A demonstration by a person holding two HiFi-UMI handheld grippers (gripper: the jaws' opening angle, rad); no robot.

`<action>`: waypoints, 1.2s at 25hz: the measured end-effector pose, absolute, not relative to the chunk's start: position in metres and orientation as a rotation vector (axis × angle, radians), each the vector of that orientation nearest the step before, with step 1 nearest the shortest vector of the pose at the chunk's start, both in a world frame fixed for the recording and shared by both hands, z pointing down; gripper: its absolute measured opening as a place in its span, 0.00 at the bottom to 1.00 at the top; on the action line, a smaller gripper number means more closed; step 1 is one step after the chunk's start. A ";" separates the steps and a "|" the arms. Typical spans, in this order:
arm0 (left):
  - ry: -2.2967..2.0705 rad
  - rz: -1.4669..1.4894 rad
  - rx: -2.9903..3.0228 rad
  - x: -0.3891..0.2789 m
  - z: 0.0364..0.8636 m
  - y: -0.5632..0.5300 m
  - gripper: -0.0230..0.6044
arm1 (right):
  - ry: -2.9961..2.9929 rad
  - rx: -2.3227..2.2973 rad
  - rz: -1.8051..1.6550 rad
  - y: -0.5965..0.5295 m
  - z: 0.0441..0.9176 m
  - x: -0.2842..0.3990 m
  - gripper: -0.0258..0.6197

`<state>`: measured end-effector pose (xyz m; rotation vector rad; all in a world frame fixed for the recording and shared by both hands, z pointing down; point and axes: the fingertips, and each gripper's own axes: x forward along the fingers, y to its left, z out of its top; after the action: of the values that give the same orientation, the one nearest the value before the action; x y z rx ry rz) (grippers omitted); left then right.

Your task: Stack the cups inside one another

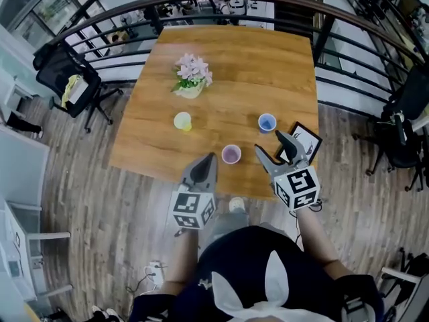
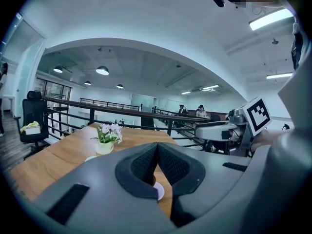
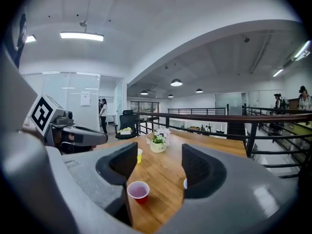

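Observation:
Three small cups stand apart on the wooden table: a yellow cup, a blue cup and a pink cup nearest the front edge. My left gripper hovers at the front edge, just left of the pink cup, with its jaws shut and empty; a cup's pale rim shows below them. My right gripper stands open between the pink and blue cups, holding nothing. In its view the pink cup sits low between the jaws, the yellow cup farther back.
A pot of pink flowers stands mid-table behind the cups. A black-framed card lies at the right front corner. A black railing runs round the table's far side. Office chairs stand at left and right.

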<state>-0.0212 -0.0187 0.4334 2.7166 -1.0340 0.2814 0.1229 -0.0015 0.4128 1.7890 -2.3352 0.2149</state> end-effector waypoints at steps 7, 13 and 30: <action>-0.964 0.282 2.751 -0.006 0.442 -0.076 0.06 | -2.256 1.859 0.251 -0.052 0.431 0.147 0.47; -0.939 0.286 2.754 -0.006 0.448 -0.114 0.06 | -2.261 1.821 0.293 -0.080 0.449 0.150 0.47; -0.888 0.332 2.718 0.007 0.482 -0.161 0.06 | -2.098 1.805 0.403 -0.126 0.514 0.185 0.49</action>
<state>0.0068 -0.1613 0.4815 2.7185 -0.8879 0.3323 0.1850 -0.1258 0.5136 1.8046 -2.0978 0.4031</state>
